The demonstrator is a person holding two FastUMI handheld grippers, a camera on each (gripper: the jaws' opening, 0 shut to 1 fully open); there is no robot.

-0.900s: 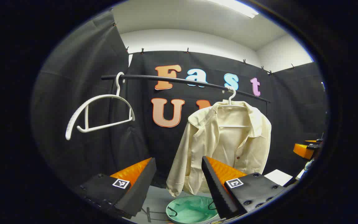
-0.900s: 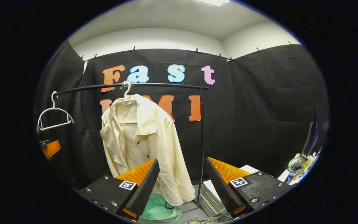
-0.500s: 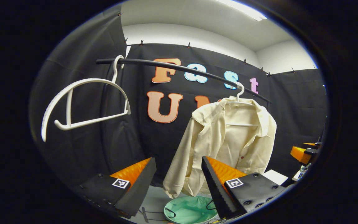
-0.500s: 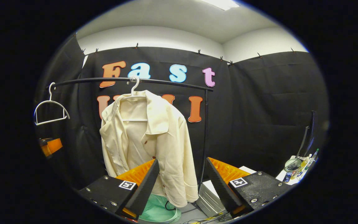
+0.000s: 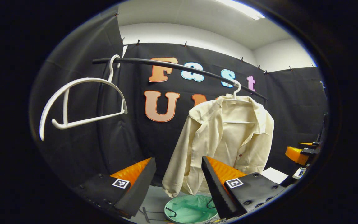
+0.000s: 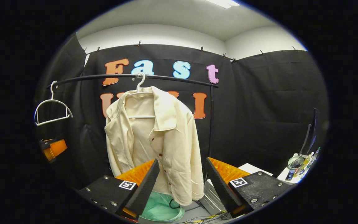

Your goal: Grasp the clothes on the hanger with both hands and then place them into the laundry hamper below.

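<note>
Your left gripper (image 5: pixel 179 174) has its fingers spread wide with nothing between them, and your right gripper (image 6: pixel 182 177) is spread the same way, also empty. The cream button-front shirt (image 5: pixel 225 140) you are after hangs on a white plastic hanger (image 5: pixel 236 91) hooked over the black metal rail (image 5: pixel 179 67), well ahead of both grippers and touching neither. In the right gripper view the shirt (image 6: pixel 154 140) hangs open at the collar, one sleeve drooping toward the floor. Directly beneath it sits the round mint-green laundry hamper (image 5: pixel 190 209), partly hidden behind your left gripper's fingers; in the right gripper view the hamper (image 6: pixel 162 210) peeks out between the shirt hem and a finger. A second, empty white hanger (image 5: pixel 79 102) hangs near the rail's far left end, close to your left gripper. The rail's black upright post (image 6: pixel 210 121) stands just right of the shirt, with a grey box (image 6: pixel 211 197) at its foot.
</note>
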